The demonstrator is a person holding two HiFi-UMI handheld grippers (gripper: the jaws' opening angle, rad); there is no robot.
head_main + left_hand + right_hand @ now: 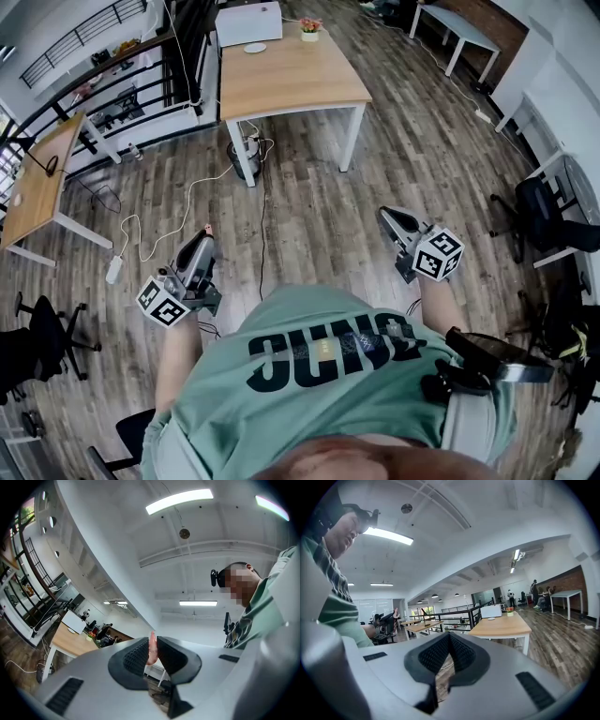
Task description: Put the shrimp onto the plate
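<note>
A small pink shrimp [152, 649] is pinched upright between the black pads of my left gripper [153, 641]; its top sticks out above the jaws. In the head view the shrimp [208, 228] shows as a pink speck at the tip of the left gripper [206, 236], held over the wooden floor at my left. My right gripper [384, 216] points forward at my right. In the right gripper view its jaws [449, 638] are shut with nothing between them. The white plate [255, 47] lies on the far wooden table [300, 84], well ahead of both grippers.
A white box [248, 22] and a small flower pot [309, 29] stand on the same table. White cables [192, 192] trail across the floor between me and the table. Another wooden table [37, 178] is at the left, and office chairs [548, 211] stand at the right.
</note>
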